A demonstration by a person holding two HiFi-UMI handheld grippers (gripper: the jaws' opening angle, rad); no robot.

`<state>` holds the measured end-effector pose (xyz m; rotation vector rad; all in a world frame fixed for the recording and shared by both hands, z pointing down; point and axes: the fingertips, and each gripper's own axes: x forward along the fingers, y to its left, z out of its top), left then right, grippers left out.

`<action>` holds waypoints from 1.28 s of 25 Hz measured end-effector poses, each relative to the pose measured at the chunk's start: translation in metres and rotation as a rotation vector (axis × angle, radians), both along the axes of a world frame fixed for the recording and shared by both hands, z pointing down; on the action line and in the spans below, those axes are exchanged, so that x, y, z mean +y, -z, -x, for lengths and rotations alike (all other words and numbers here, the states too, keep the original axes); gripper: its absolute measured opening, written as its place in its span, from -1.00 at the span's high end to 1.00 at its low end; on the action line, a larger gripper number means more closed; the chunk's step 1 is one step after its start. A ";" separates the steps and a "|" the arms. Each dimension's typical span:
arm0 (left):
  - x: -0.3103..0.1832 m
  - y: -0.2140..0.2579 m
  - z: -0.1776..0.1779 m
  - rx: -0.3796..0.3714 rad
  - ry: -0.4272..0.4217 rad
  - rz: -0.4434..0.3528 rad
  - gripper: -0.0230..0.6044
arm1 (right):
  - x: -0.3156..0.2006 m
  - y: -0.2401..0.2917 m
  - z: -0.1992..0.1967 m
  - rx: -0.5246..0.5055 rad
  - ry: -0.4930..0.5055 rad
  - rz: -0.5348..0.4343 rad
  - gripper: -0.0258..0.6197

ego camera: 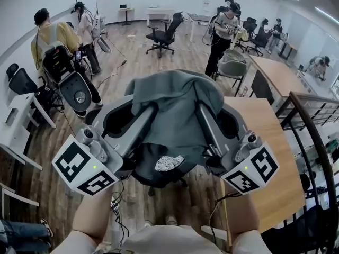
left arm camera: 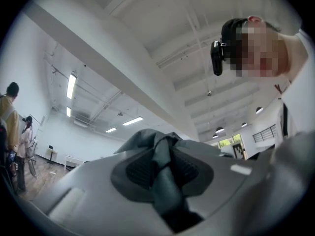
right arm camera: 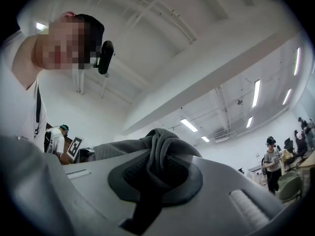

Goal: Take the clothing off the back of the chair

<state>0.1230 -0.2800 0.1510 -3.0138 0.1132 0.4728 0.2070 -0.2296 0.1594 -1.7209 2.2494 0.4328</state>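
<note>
A grey-green garment [ego camera: 177,97] hangs bunched up in the air in front of me, held by both grippers. My left gripper [ego camera: 142,115] is shut on one fold of it, and in the left gripper view the cloth [left arm camera: 165,176] is pinched between the dark pads [left arm camera: 140,168]. My right gripper [ego camera: 204,115] is shut on another fold, which bulges above its pads [right arm camera: 125,173] as a knot of cloth [right arm camera: 160,149]. Both grippers point slightly upward. Under the garment a black office chair [ego camera: 159,176] shows partly, with a white patterned patch [ego camera: 169,163] at the cloth's lower edge.
A wooden table [ego camera: 265,142] stands at the right with a dark railing [ego camera: 312,120] beyond it. A white desk [ego camera: 21,110] is at the left. Several people stand further off, and another black office chair [ego camera: 164,36] is on the wooden floor.
</note>
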 end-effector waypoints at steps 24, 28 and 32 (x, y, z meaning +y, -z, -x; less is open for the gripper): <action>0.148 -0.105 -0.077 -0.160 -0.179 -0.090 0.67 | 0.164 -0.089 -0.045 0.091 -0.253 0.143 0.82; 0.154 -0.130 -0.080 -0.188 -0.170 -0.056 0.67 | 0.173 -0.114 -0.049 0.060 -0.251 0.162 0.82; 0.146 -0.158 -0.073 -0.213 -0.142 -0.024 0.67 | 0.168 -0.147 -0.042 0.076 -0.249 0.222 0.82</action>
